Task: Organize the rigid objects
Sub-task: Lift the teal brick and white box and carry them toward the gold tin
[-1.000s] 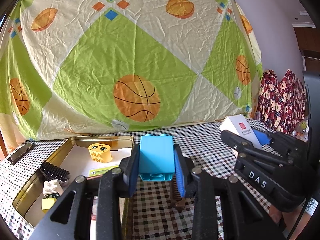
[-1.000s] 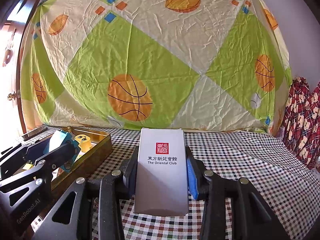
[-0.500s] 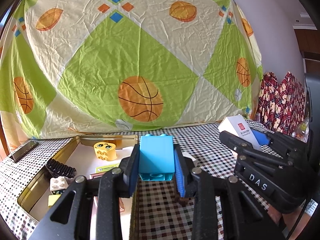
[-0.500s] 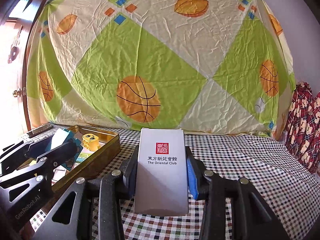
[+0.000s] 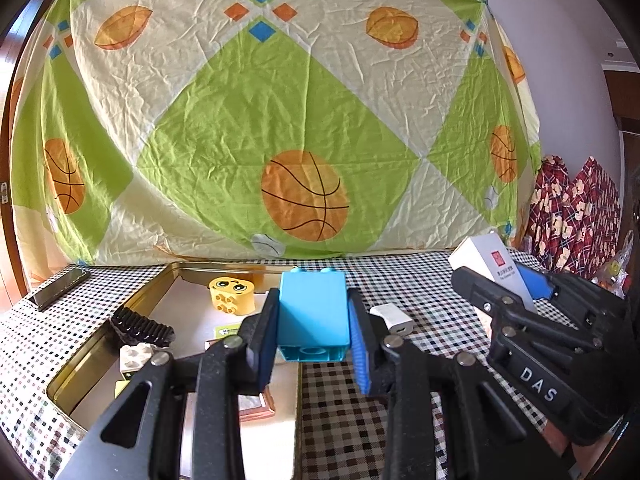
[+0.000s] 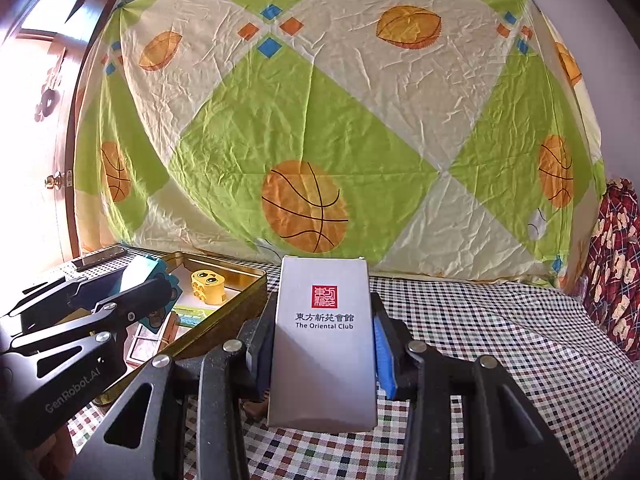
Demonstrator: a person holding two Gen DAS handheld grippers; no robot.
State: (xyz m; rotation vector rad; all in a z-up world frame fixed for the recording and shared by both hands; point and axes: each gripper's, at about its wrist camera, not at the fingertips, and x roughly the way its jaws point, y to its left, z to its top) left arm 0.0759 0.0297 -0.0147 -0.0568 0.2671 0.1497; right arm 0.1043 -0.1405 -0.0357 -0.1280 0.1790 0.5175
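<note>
Glossy plastic blue brick (image 5: pixel 312 312), shiny gold metal tin (image 5: pixel 132 312), matt card box (image 6: pixel 323 344), wrinkled cloth backdrop (image 5: pixel 280 120).

Checkered-cloth surface (image 5: pixel 432 304) carries a gold metal tin (image 5: pixel 132 312) at left, a white charger plug (image 5: pixel 392 318) just right of it, and a dark phone (image 5: pixel 60 288) at far left edge.

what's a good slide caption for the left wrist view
Left gripper holds a blue toy block at the gold tin tray; right gripper carries a white box.
</note>
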